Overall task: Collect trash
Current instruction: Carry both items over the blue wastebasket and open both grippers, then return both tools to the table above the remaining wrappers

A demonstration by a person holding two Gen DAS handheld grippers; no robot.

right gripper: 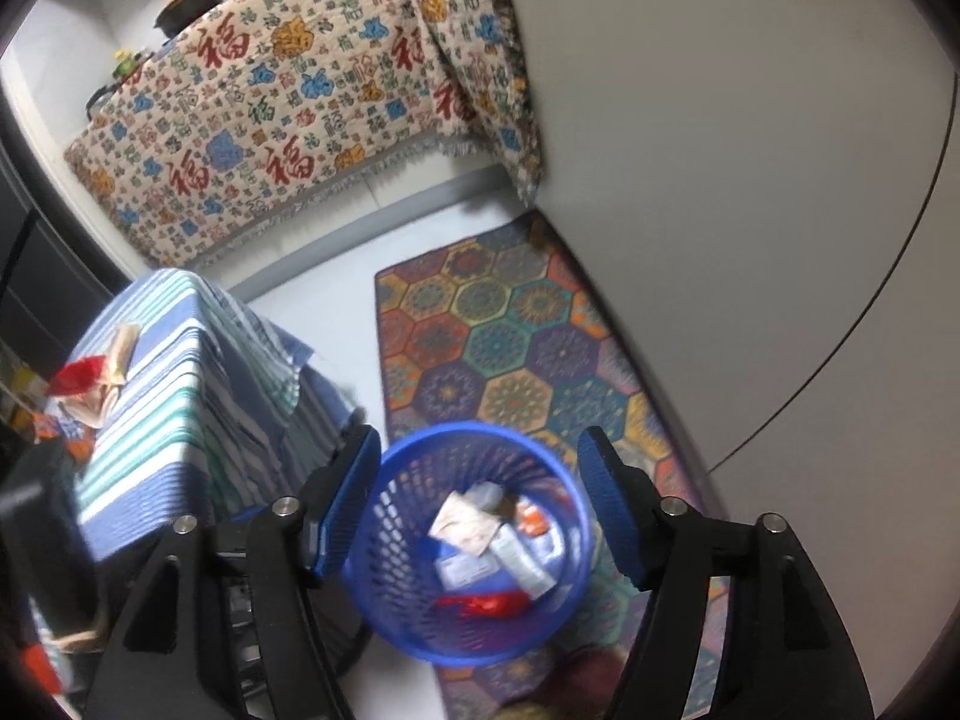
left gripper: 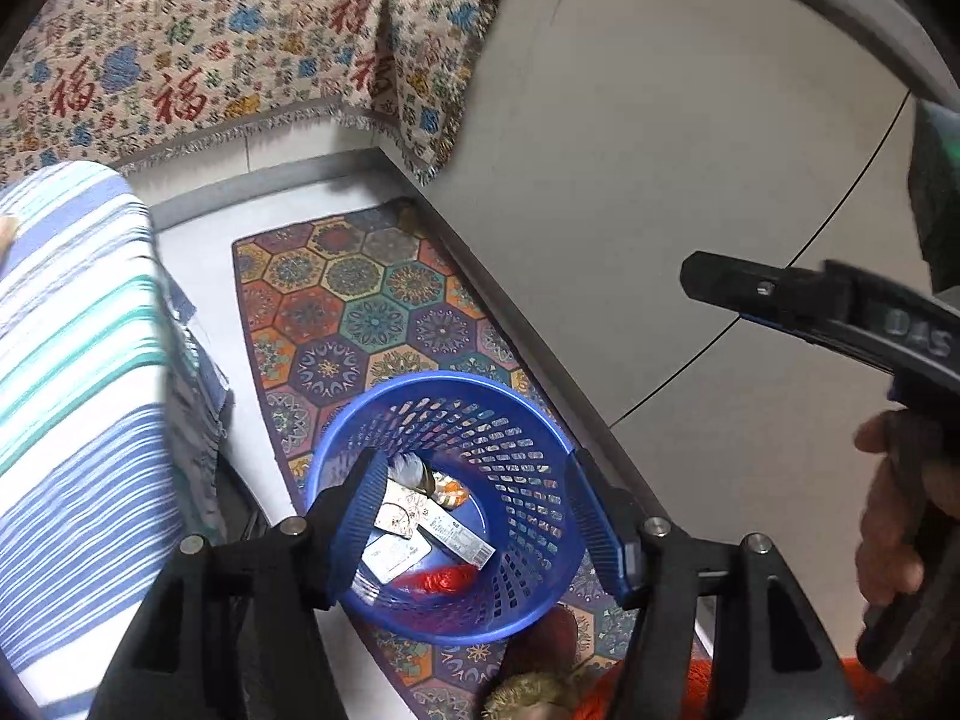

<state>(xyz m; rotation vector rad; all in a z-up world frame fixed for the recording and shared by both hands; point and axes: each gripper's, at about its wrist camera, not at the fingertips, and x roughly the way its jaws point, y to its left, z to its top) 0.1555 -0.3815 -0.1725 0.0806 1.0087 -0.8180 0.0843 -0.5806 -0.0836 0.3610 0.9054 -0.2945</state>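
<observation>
A hexagon-patterned rug point(right gripper: 516, 354) lies on the pale floor point(right gripper: 336, 312), running from 12 toward 6 o'clock along a grey wall point(right gripper: 720, 180). At 11 o'clock hangs a cream cloth point(right gripper: 270, 138) — red characters, fringed hem. At 9 o'clock, a blue-striped cloth point(left gripper: 78, 372) covers a raised surface.

Left gripper point(left gripper: 474, 516): black plastic arms, silver round screws, blue ribbed finger pads point(left gripper: 597, 519). Right gripper point(right gripper: 480, 504): same build; side view shows "DAS" lettering, bare-skinned hand point(left gripper: 894, 516) on handle.
</observation>
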